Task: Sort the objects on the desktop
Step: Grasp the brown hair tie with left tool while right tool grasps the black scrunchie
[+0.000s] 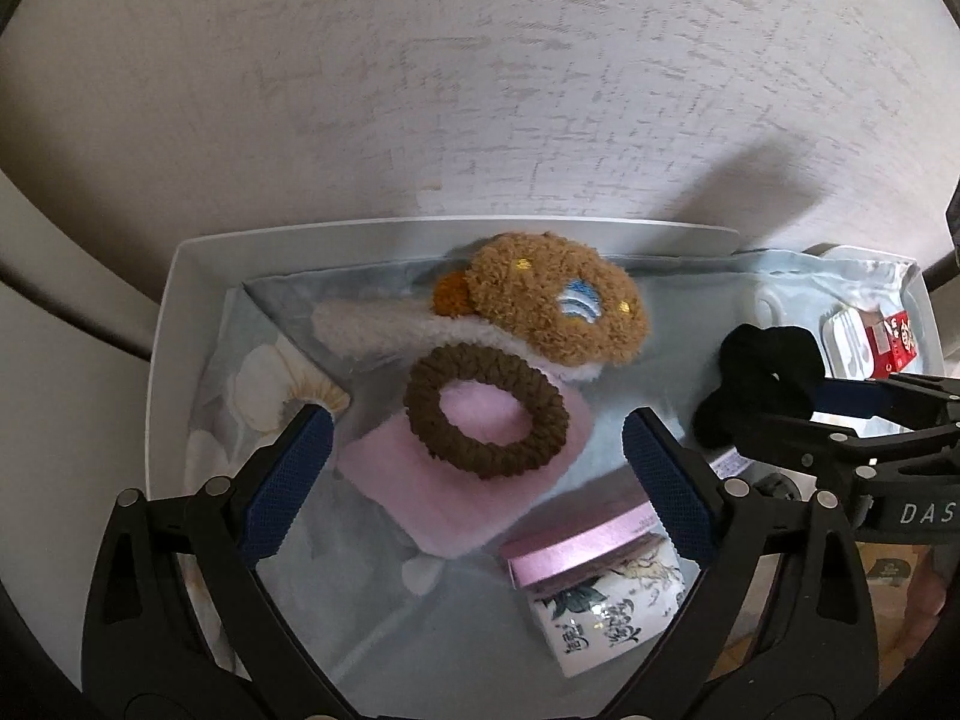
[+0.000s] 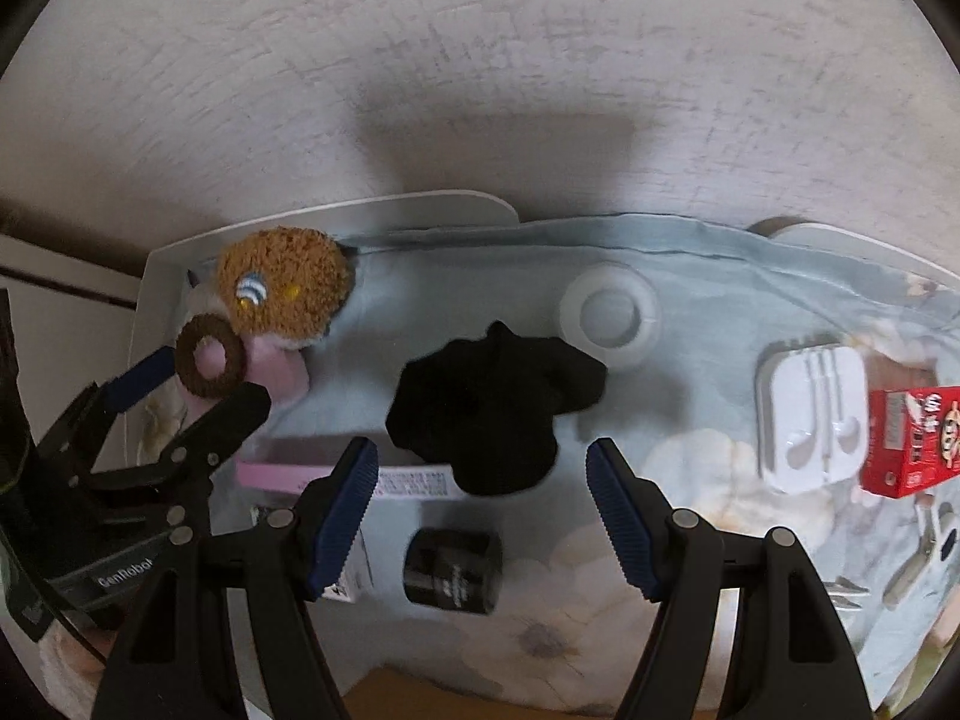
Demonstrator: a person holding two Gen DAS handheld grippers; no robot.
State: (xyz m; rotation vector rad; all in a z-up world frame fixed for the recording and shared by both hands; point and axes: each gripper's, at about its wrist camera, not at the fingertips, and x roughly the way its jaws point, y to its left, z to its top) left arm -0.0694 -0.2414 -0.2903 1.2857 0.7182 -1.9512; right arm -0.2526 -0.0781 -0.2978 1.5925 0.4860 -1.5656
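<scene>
In the left wrist view a brown hair ring lies on a pink plush pad, beside a brown plush toy, inside a white tray. My left gripper is open and hovers over the ring, holding nothing. A black scrunchie lies on the pale blue floral cloth. My right gripper is open, its jaws either side of the scrunchie's near edge; it also shows in the left wrist view, where the scrunchie hides its tips.
A pink-lidded box with printed paper sits near the left gripper. In the right wrist view lie a black jar, a white ring, a white earphone case, a red box and metal clippers.
</scene>
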